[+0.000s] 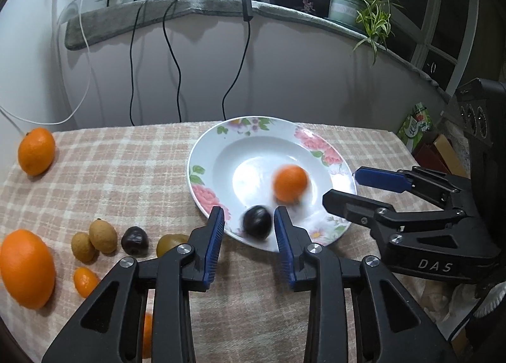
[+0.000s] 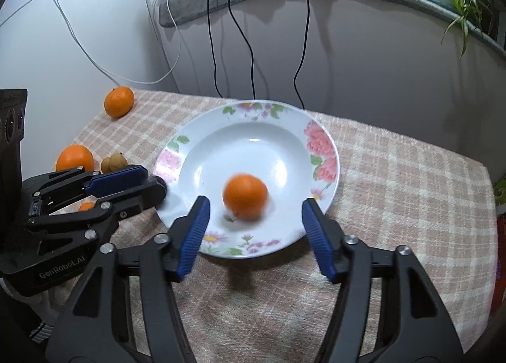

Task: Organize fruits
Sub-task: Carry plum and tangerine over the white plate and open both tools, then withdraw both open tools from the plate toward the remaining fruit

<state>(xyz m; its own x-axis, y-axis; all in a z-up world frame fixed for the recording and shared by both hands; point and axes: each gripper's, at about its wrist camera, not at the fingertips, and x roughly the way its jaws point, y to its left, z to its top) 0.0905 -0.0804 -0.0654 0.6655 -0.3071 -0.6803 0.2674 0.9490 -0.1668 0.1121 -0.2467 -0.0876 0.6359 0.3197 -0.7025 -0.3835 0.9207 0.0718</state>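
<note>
A white floral plate (image 1: 221,154) (image 2: 319,147) sits on the checked tablecloth. An orange (image 1: 290,183) (image 2: 245,196), blurred, lies in the plate's well. A dark plum (image 1: 257,222), also blurred, sits on the plate's near rim between my left gripper's open fingers, free of both pads. My left gripper (image 1: 249,230) (image 2: 151,178) is open at the plate's left edge. My right gripper (image 2: 255,220) (image 1: 343,187) is open over the plate's near edge, with the orange just beyond its fingertips.
On the cloth left of the plate lie two large oranges (image 1: 36,151) (image 1: 27,268), two longans (image 1: 95,238), a dark fruit (image 1: 135,240), a greenish fruit (image 1: 170,242) and a kumquat (image 1: 84,281). Cables hang down the wall behind. Boxes (image 1: 420,128) stand at the right.
</note>
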